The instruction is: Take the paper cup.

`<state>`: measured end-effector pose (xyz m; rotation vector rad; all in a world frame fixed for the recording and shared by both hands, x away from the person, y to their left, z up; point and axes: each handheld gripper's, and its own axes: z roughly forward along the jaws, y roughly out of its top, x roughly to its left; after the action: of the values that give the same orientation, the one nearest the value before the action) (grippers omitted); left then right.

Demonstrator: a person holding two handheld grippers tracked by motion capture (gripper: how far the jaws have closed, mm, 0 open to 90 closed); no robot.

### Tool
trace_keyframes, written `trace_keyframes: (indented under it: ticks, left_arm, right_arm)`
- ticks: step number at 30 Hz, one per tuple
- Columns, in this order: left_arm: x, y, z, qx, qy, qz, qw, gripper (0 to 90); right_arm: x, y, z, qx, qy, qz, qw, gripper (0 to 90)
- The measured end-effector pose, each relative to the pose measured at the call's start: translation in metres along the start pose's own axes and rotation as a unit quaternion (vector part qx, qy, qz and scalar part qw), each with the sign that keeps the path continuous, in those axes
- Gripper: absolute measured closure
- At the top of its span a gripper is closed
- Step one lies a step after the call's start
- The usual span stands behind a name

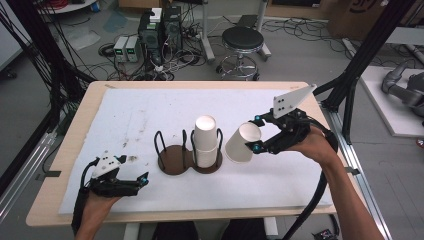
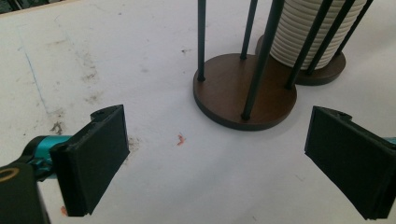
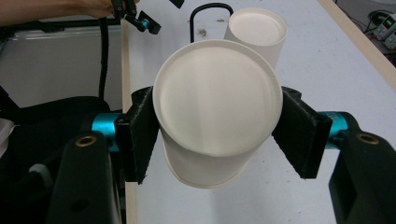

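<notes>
Left of the wooden cup holder [image 1: 189,159], the white mat [image 1: 135,115] lies bare. Its black wire loops [image 1: 160,141] and the paper cup stack [image 1: 205,140] block passage across the holder.

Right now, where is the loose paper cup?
In the high view the paper cup is clamped sideways in the right tool, just right of the cup stack in the wire holder.

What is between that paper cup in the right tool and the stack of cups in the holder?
Nothing visible. The paper cup in the right tool hangs tilted just beside the stack of cups, with open air between them.
</notes>
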<state>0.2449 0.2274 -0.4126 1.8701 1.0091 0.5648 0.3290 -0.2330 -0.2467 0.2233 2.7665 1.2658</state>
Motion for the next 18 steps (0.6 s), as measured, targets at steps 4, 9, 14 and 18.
trace_keyframes:
  ticks: [4,9,14,18]
  left_arm:
    - [0.0008,-0.0005,-0.0004,0.001,0.001,-0.001,1.0,6.2]
    - [0.0011,0.0005,-0.0009,-0.003,0.0,-0.003,1.0,6.2]
    - [0.0013,-0.0007,-0.0008,-0.001,0.002,-0.004,1.0,6.2]
    - [0.0014,-0.0007,-0.0005,-0.001,0.002,-0.003,1.0,6.2]
  right_arm:
    - [-0.0009,0.0002,0.0013,-0.002,-0.001,-0.001,1.0,35.5]
    - [-0.0024,0.0021,0.0039,0.0,0.003,-0.002,1.0,35.5]
    - [-0.0028,0.001,0.0083,0.004,0.007,0.0,1.0,35.5]
    - [-0.0024,0.0008,0.0103,0.006,0.008,0.0,1.0,35.5]
